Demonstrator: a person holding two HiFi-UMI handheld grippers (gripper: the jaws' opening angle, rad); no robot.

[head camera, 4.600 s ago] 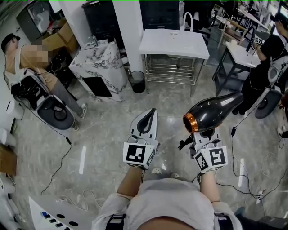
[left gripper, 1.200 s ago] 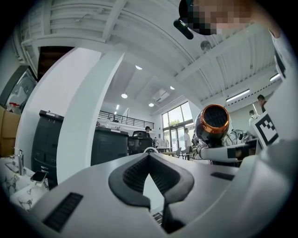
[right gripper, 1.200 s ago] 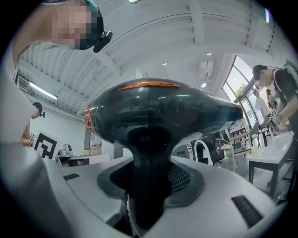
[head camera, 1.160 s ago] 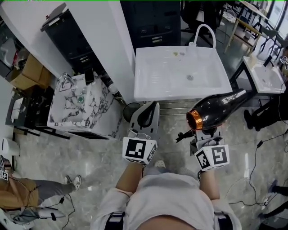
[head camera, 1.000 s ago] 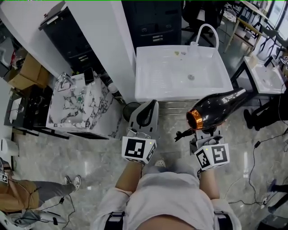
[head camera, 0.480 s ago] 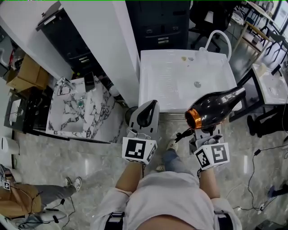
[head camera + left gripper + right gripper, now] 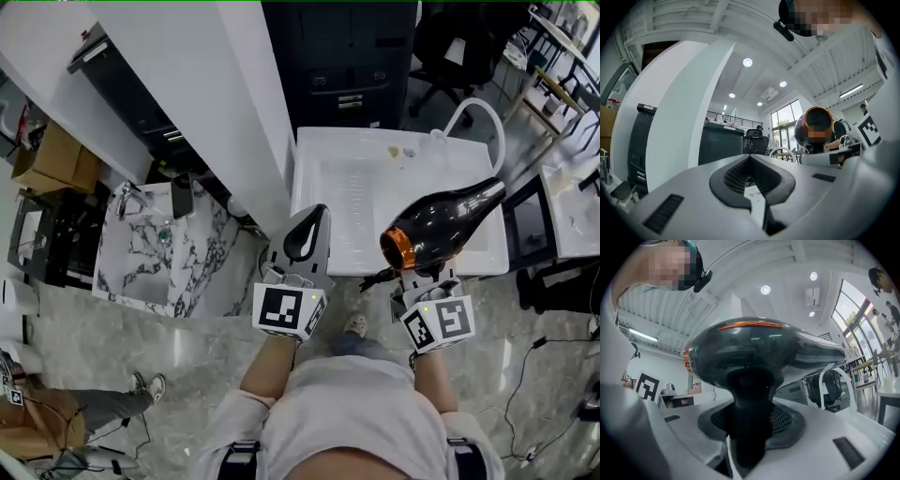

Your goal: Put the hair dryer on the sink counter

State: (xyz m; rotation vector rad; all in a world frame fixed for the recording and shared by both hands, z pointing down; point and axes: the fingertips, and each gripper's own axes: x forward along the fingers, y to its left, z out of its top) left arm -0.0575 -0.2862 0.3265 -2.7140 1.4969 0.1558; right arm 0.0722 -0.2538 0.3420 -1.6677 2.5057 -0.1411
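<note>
A glossy black hair dryer (image 7: 448,221) with an orange rear ring points its nozzle up and to the right, over the front of the white sink counter (image 7: 349,190). My right gripper (image 7: 418,273) is shut on its handle. In the right gripper view the hair dryer (image 7: 759,350) fills the frame above the right gripper (image 7: 749,430), whose pads clasp the dark handle. My left gripper (image 7: 313,216) is shut and holds nothing, its tip over the counter's front left part. In the left gripper view, the left gripper (image 7: 750,164) points upward and the hair dryer (image 7: 817,127) shows at the right.
A curved white faucet (image 7: 478,111) stands at the sink's back right. A white pillar (image 7: 211,94) and a marble-patterned counter (image 7: 150,272) lie to the left, with dark cabinets (image 7: 347,56) behind. Cardboard boxes (image 7: 52,157) sit far left, and cables (image 7: 520,375) trail on the floor at right.
The sink counter has drawn closer and now lies under both gripper tips. The hair dryer stays in the right gripper, and the left gripper stays shut.
</note>
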